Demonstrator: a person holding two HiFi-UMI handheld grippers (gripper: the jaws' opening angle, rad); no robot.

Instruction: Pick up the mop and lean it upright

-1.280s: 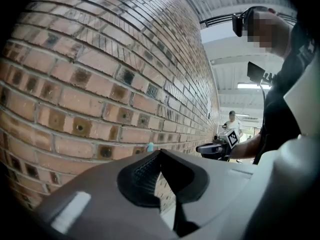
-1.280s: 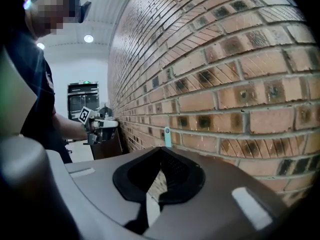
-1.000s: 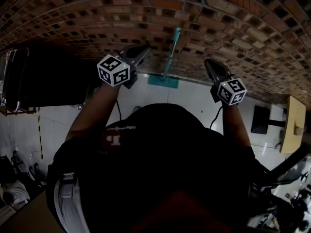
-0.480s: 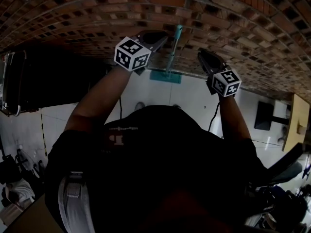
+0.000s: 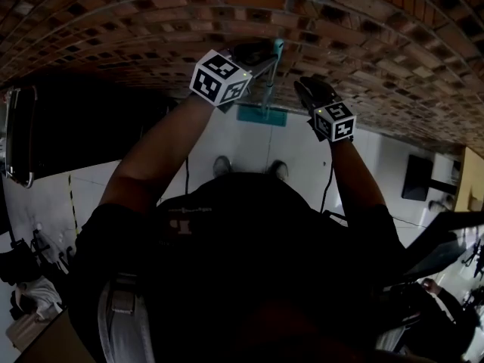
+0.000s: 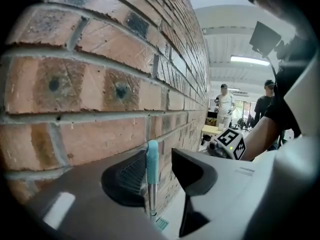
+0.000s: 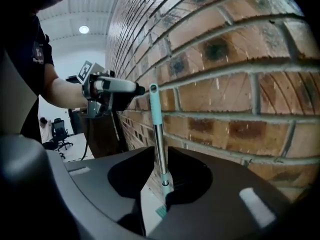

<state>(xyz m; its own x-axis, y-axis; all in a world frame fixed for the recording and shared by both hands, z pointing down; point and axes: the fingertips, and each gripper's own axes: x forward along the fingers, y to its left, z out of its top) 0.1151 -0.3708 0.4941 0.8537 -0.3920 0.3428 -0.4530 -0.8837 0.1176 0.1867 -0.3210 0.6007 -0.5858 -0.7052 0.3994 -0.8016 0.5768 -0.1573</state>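
Observation:
The mop stands upright against the brick wall [image 5: 363, 36], its teal-tipped handle [image 5: 271, 70] above the teal head [image 5: 261, 116] on the floor. My left gripper [image 5: 266, 54] is at the handle's top. In the left gripper view the teal grip [image 6: 152, 160] stands between the jaws of that gripper [image 6: 162, 173], which are opening, with a gap on the right side. My right gripper [image 5: 301, 88] is lower on the mop. In the right gripper view the metal pole [image 7: 159, 139] passes between the opening jaws of this gripper [image 7: 160, 178], close to both.
A dark cabinet [image 5: 76, 127] stands against the wall at left. White tile floor [image 5: 227, 142] lies below the mop, with the person's shoes [image 5: 221, 165] on it. A wooden table [image 5: 475, 178] is at far right. People [image 6: 226, 104] stand far down the room.
Both grippers have moved up and inward to the mop handle. Their jaws, shut before, now stand apart around it.

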